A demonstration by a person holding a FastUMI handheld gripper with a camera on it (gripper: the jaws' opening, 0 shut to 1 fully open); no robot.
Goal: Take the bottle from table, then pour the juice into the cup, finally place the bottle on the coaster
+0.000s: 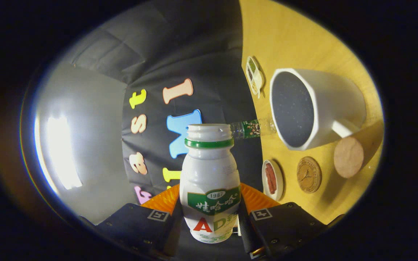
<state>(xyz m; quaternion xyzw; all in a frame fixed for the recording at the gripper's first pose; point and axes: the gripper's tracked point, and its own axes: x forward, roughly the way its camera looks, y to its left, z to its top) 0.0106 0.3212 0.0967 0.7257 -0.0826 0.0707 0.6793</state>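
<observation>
Between the fingers [209, 221]: a white bottle [209, 181], pinched on both flanks, cap off, mouth open and pointing away from the camera. Lower end of the bottle cut off between the fingers; whether any juice remains inside, impossible to tell through the opaque wall. View rolled sideways, so the yellow desk [296, 32] stands like a wall beside the bottle. Just beyond the bottle's mouth and off to one side, a white cup [325, 105] on the desk, handle toward the coasters, inside dark and speckled; hard to say whether holding liquid or merely dark-glazed. Between bottle neck and cup rim, a small clear bottle [250, 129] with a green label, partly hidden behind both. Near the cup's handle, a pale round coaster [348, 156]; beside it, closer to the bottle, a brown round coaster [308, 174] with a faint clock pattern. Nearer still, a small white dish [273, 180] with something red in it. Beyond the cup, another small dish [255, 76] with greenish contents, too small to identify. Bare desk surface past the cup; far desk edge meeting the dark cloth wall.
</observation>
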